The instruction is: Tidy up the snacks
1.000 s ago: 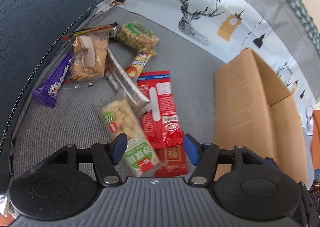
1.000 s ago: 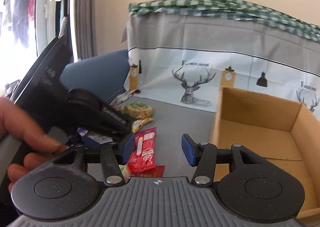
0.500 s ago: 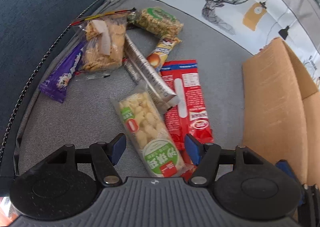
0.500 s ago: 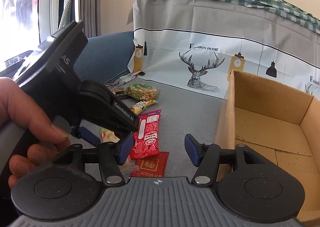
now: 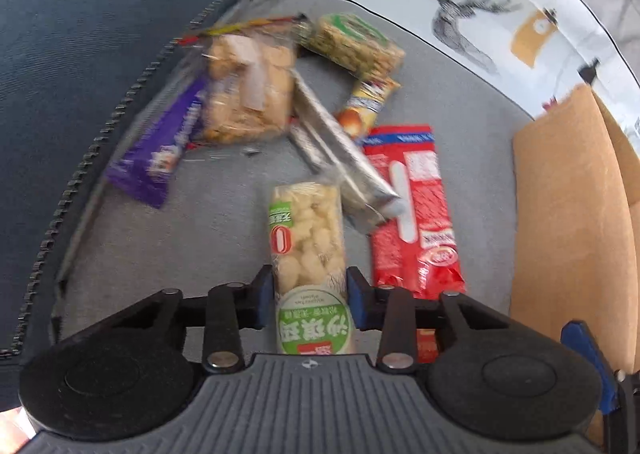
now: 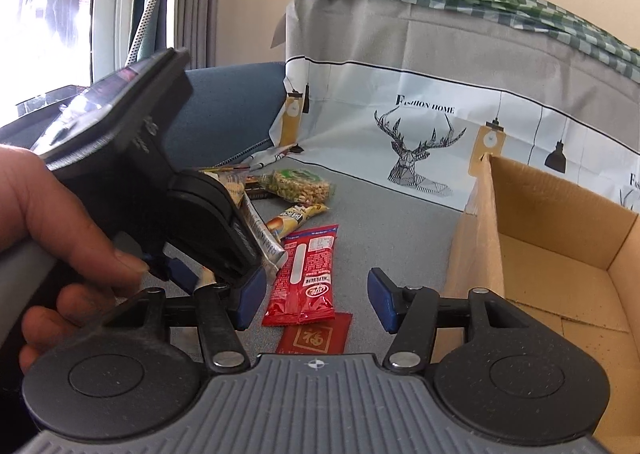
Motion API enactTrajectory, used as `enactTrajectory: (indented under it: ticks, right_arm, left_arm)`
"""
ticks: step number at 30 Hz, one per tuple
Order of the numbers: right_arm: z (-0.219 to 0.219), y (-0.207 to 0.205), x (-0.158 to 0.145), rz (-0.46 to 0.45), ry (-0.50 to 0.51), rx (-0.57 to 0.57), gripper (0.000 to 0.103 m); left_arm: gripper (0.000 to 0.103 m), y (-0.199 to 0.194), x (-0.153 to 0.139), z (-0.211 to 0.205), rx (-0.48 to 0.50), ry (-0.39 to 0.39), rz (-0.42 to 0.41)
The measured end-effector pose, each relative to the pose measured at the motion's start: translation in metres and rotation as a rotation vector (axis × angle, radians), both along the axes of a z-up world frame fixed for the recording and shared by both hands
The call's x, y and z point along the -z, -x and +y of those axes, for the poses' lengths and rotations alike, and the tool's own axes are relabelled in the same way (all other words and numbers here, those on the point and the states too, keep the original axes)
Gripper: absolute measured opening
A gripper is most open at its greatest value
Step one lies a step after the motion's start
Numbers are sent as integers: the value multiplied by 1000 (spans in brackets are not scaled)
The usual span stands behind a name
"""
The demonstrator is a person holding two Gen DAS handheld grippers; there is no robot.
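Since a second ago the left gripper [image 5: 308, 296] has dropped over the clear puffed-snack pack [image 5: 306, 238], and its jaws are closing, both blue pads against the pack's sides. The right gripper [image 6: 316, 298] hangs with jaws wide and nothing between them, above one red packet [image 6: 306, 274] and one flat red envelope [image 6: 316, 334]. Seven snack packs lie on the grey tabletop [image 5: 180, 246], among them one purple bar [image 5: 160, 150]. One open cardboard box [image 6: 560, 254] stands just beside them.
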State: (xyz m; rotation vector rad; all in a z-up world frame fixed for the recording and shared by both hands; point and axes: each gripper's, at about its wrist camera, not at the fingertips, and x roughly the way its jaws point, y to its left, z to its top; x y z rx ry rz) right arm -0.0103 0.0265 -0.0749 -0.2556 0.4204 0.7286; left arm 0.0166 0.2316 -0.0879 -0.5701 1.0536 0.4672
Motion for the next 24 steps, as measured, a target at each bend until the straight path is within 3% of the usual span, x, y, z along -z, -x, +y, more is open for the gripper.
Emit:
enactTrajectory:
  ticks: [11,18,22,23,24]
  right_arm:
    - [29,-10,26,49,100,7,59]
    - [47,-41,53,166,159,91,69]
    - [47,-58,63,263,113,139,71]
    - [47,-60,63,273,104,139,68]
    - [47,-59,63,271,101,128,56]
  left_arm:
    - [41,16,-5,15,13,11,13]
    - [44,15,-1,12,44,0,34]
    - [44,14,1,9,54,-4,40]
    - [44,14,1,9,56,-6,40]
    - [44,15,2,9,58,-8,41]
